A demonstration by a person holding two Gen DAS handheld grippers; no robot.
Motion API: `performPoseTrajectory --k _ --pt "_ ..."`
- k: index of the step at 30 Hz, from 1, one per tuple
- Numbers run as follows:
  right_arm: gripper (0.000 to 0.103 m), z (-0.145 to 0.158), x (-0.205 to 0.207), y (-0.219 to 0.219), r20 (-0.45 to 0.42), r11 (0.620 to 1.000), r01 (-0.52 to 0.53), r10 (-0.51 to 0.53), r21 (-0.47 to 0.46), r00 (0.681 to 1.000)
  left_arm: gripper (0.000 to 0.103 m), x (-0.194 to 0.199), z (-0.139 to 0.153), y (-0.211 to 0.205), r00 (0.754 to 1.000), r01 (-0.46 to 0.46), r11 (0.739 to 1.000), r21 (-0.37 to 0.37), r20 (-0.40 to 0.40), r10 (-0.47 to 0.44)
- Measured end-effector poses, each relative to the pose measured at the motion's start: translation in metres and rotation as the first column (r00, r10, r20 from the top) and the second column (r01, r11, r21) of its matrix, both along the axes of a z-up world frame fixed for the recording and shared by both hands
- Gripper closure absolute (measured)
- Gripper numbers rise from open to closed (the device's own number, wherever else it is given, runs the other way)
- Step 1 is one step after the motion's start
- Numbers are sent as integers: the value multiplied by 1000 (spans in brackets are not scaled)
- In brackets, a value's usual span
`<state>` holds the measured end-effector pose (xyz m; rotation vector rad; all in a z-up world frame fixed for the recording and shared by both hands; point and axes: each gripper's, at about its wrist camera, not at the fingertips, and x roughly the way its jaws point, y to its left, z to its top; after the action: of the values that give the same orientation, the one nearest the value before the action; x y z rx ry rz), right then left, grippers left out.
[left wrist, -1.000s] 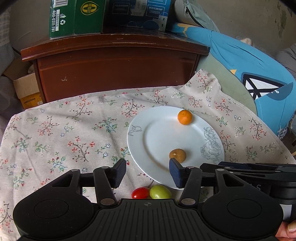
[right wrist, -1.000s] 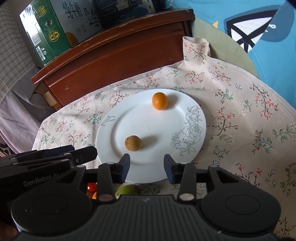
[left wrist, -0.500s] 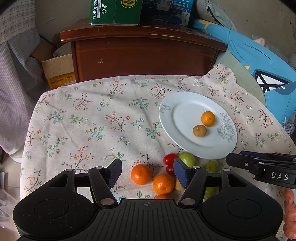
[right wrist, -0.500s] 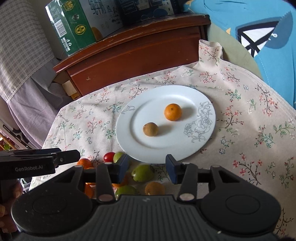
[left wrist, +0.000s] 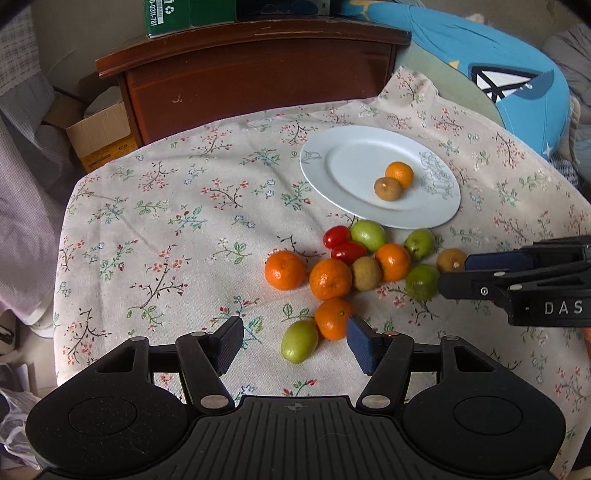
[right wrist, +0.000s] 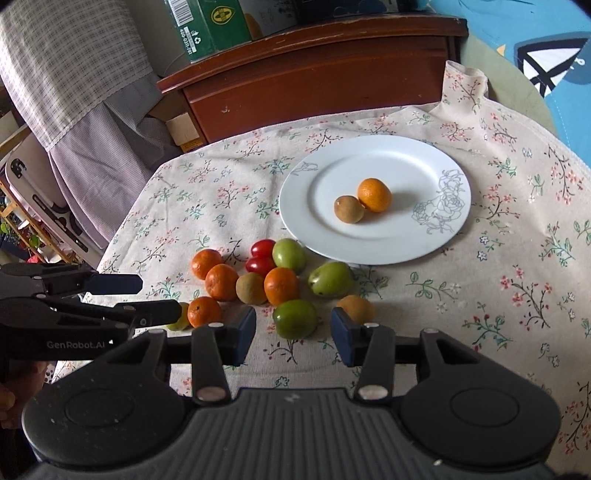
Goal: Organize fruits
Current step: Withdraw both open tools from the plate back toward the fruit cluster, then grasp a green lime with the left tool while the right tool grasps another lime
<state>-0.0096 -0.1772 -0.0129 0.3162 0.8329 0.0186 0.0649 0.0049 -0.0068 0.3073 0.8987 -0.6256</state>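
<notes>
Looked down along two handheld grippers onto a table under a floral tablecloth [right wrist: 517, 258]. Showed a white plate [right wrist: 332, 166] toward the far right of the cloth, carrying one mandarin [right wrist: 374, 194] and one round brown fruit [right wrist: 348, 209], touching each other. Found the remaining fruit loose on the cloth just in front of the plate, bunched in a cluster: two red cherry tomatoes [right wrist: 263, 248] side by side, four loose mandarins [left wrist: 330, 278], four green fruits [left wrist: 368, 235] and two more brown fruits [left wrist: 366, 273]. Held the left gripper [left wrist: 293, 343] over the near left end of the cluster with its jaws apart, having just been opening; framed the nearest mandarin [left wrist: 334, 319] and a green fruit [left wrist: 300, 341] between its fingers, both lying on the cloth with neither clamped, though the right-hand pad overlapped the mandarin's edge in that view. Held the right gripper [right wrist: 293, 332] over the near right end, jaws apart and gripping nothing, with another green fruit [right wrist: 294, 318] lying on the cloth between its fingers and a brown fruit [right wrist: 355, 308] just beyond the right-hand pad. Backed the table with a dark wooden cabinet [right wrist: 314, 85] bearing a green carton [right wrist: 207, 26], and with a blue cushion [left wrist: 498, 81] to the right.
</notes>
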Motion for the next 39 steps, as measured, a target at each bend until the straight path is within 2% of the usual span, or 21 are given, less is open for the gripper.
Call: performPoseTrajectory --k 6,9,16,18,26,30,33,39 --pt "57 -9 4 -1 -35 1000 -4 5 28 999 44 0 -11 4 999 36 999 10 -23 -36" --pt "57 -13 6 1 -46 1000 -7 7 9 999 44 -1 -16 1 998 56 998 37 -9 -56" --pt "58 -21 14 5 -58 1000 -3 3 -7 998 45 4 -24 -3 998 68 997 41 -1 -68" --pt "58 -23 17 6 -59 1000 -3 2 -9 998 54 6 -25 -2 997 75 997 23 -20 -74" --pt "59 -25 19 7 -51 1000 6 -7 -16 999 62 5 -28 -5 996 86 996 21 -15 -86" --pt "65 -26 19 6 -49 1000 18 -19 -13 999 80 7 -27 -2 998 65 998 8 -21 -64" --pt "72 -26 19 7 -47 1000 8 -8 -6 999 83 8 -27 -1 998 51 999 3 -23 -51" --pt "72 -24 19 5 -48 1000 15 -15 1 999 83 6 -20 2 999 40 999 -19 -30 -41"
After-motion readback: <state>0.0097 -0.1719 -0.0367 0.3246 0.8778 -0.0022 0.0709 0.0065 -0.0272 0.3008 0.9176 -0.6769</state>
